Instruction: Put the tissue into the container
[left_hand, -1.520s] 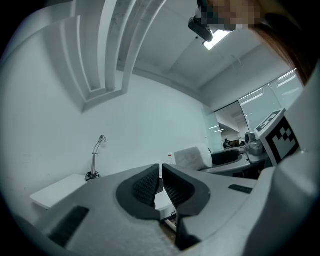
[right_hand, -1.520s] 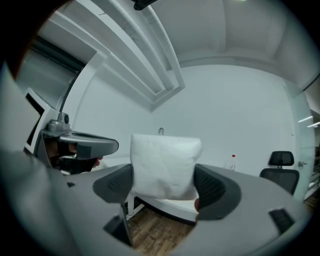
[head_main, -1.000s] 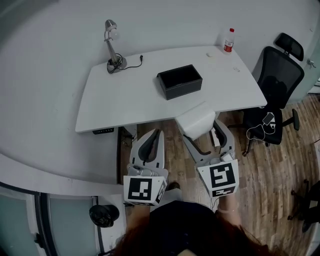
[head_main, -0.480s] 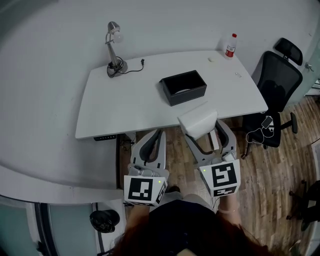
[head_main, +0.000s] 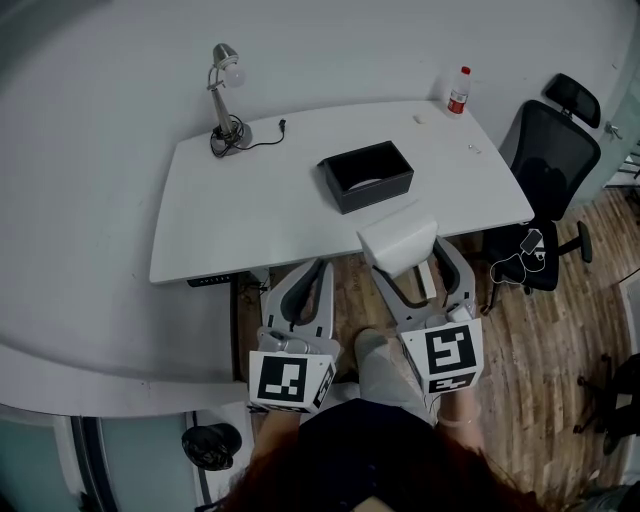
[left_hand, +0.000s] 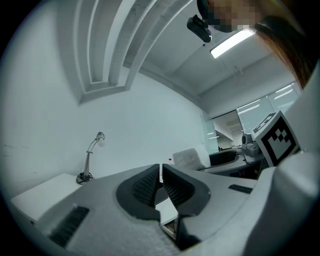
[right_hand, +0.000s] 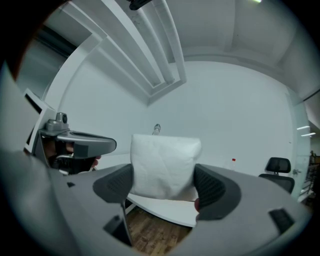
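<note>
My right gripper (head_main: 405, 255) is shut on a white pack of tissue (head_main: 397, 244), held in the air just in front of the near edge of the white table (head_main: 250, 215). In the right gripper view the tissue pack (right_hand: 164, 166) fills the gap between both pads of the right gripper (right_hand: 164, 186). The black rectangular container (head_main: 365, 175) stands open near the table's middle, beyond the pack. My left gripper (head_main: 306, 283) hangs short of the table with its jaws together and nothing in them; the left gripper (left_hand: 161, 181) shows the same in its own view.
A desk lamp (head_main: 224, 96) with its cable stands at the table's far left. A red-capped bottle (head_main: 458, 90) is at the far right corner. A black office chair (head_main: 555, 165) stands right of the table on the wooden floor (head_main: 540, 340).
The view has shifted slightly; the tissue pack and right gripper sit a little closer to the table edge. A leg now shows between the two grippers.
</note>
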